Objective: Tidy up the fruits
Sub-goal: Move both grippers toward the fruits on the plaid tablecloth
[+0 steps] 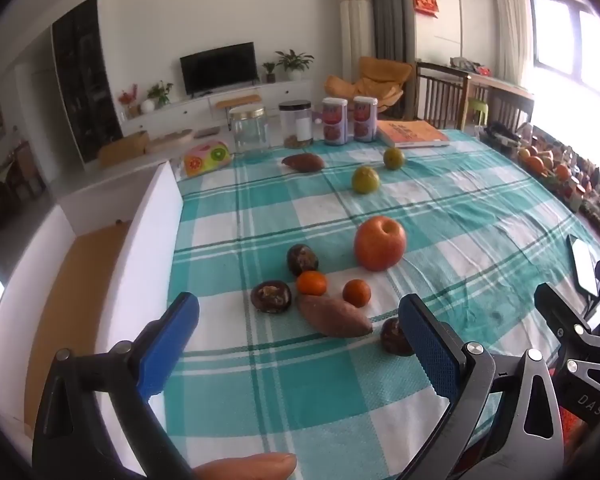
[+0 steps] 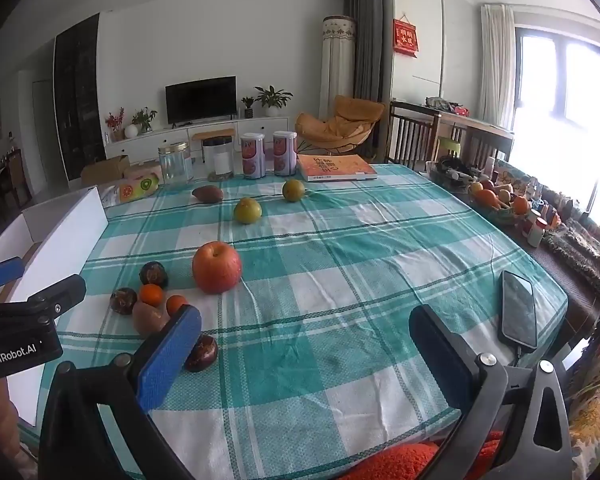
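Two small tangerines (image 1: pixel 312 283) flank a red-orange apple (image 1: pixel 379 243) with dimpled top.

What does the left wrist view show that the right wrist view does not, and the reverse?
Only the left wrist view shows the brown floor of the white box and the whole near sweet potato.

Only the right wrist view shows the whole phone and the ceiling.

Both show the apple, two green fruits, two small oranges, three dark round fruits, the far sweet potato, and both grippers, left gripper and right gripper, open and empty.
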Demonstrator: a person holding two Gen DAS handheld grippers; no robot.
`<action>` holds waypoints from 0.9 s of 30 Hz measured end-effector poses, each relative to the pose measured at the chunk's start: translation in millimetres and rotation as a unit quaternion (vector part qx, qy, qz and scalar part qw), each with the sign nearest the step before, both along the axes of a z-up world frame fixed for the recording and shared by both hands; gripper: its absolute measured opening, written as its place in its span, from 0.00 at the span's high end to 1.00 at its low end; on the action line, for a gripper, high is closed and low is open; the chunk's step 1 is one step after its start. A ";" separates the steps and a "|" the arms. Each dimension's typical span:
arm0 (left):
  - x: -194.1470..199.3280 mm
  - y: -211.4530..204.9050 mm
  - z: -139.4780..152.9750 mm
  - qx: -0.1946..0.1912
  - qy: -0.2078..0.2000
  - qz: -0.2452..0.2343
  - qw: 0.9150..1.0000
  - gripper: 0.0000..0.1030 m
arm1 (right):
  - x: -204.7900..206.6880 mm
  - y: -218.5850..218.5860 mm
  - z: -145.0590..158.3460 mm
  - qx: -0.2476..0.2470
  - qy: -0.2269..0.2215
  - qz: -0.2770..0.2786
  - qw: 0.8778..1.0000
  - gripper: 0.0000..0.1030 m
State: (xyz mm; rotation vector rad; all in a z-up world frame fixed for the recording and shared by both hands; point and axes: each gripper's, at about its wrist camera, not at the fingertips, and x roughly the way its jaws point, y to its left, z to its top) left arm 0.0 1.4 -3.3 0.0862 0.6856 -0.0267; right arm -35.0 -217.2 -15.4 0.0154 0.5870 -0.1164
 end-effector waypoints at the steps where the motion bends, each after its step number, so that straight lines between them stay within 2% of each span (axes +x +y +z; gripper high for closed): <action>1: 0.0 -0.2 -0.6 -0.001 0.002 0.000 1.000 0.02 | 0.7 0.3 -0.2 0.000 0.001 0.001 1.000 0.00; 17: 0.9 -2.1 -10.9 0.003 0.025 -0.005 1.000 0.02 | -0.7 1.4 -3.0 -0.010 -0.002 -0.007 1.000 0.00; 21: -0.1 1.2 -14.0 -0.004 0.029 -0.006 1.000 0.02 | 4.8 0.2 -7.8 -0.003 0.019 -0.004 1.000 0.00; 27: 2.4 0.9 -24.5 -0.007 0.048 -0.004 0.999 0.02 | 3.2 -2.2 -5.9 -0.021 0.026 -0.014 0.999 0.00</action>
